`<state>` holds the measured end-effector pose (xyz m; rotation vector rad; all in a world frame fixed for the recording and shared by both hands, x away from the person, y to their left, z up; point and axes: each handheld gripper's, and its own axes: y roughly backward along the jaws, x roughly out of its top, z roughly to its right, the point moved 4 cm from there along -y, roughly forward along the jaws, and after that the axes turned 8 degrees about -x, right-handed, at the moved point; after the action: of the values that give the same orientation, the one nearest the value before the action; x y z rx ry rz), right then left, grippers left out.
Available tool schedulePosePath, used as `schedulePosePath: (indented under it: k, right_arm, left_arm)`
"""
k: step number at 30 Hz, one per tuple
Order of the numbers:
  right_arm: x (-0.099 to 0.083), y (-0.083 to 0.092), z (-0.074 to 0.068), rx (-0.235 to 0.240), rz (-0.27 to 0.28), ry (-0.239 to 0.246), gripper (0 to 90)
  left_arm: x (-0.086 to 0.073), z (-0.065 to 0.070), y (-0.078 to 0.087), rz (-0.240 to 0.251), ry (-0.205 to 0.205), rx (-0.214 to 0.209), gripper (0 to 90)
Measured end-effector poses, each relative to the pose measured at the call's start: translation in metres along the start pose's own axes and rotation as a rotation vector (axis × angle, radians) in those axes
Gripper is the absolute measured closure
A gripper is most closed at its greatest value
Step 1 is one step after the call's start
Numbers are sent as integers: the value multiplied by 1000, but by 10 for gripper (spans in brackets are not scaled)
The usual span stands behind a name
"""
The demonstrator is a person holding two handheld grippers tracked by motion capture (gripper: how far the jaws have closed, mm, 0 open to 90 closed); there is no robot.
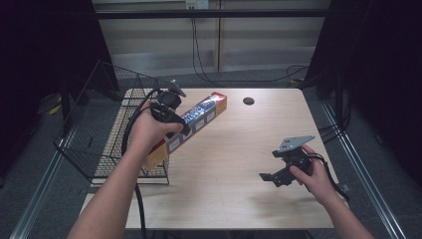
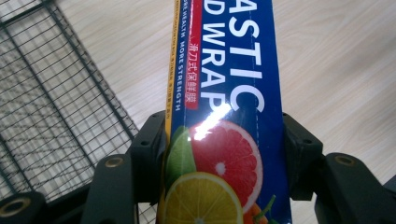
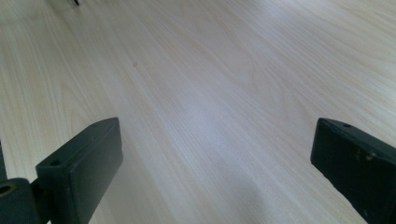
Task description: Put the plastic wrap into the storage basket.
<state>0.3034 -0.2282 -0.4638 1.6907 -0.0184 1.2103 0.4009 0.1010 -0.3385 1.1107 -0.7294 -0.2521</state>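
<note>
Bench (image 1: 234,164): light wood-grain top, mostly bare, with a small dark round hole (image 1: 248,101) near the far edge.

Wire basket (image 1: 94,129): black mesh, standing at the bench's left edge; its grid also appears at the left of the left gripper view.

Plastic wrap box (image 1: 196,122): long, narrow, blue with a yellow-orange edge. It lies tilted, the near end over the basket's right rim, the far end pointing toward the back of the bench and held above its surface. In the left gripper view the box (image 2: 224,93) runs straight up between the jaws, showing white lettering, a red band with Chinese characters, and printed citrus slices.

Left tongs (image 1: 174,117): clamped on the plastic wrap box partway along its length, both jaws pressed flat against the box's sides; the left hand (image 1: 147,132) grips the handle, cable trailing down.

Right tongs (image 1: 271,177): held low over the bench's right side by the right hand (image 1: 311,174), well apart from the box. Jaws stand wide apart with bare wood between them.
</note>
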Motion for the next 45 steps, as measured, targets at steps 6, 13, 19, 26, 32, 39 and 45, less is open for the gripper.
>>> schedulePosePath:
  k: [6, 13, 19, 26, 32, 39, 45]
  right_arm:
    - [2, 0, -1, 7, 8, -1, 22]
    - [2, -1, -1, 9, 7, 6, 22]
    - [1, -3, -1, 14, 6, -3, 23]
    - [-1, -3, 1, 15, 2, -5, 23]
    - [-2, -2, 4, 1, 9, -5, 22]
    - [-3, -2, 2, 1, 0, 2, 22]
    - [-3, 0, 3, 3, 1, -2, 22]
  left_arm:
    - [-2, -11, 11, 6, 40, 35, 443]
    - [-4, -24, 27, 15, 103, 59, 443]
    - [-3, -32, 36, 42, 146, 81, 443]
    - [-3, -41, 44, 57, 180, 90, 443]
    - [-5, -50, 54, 66, 211, 103, 442]
    - [-7, -57, 61, 81, 249, 139, 443]
    - [-8, -61, 66, 75, 270, 160, 443]
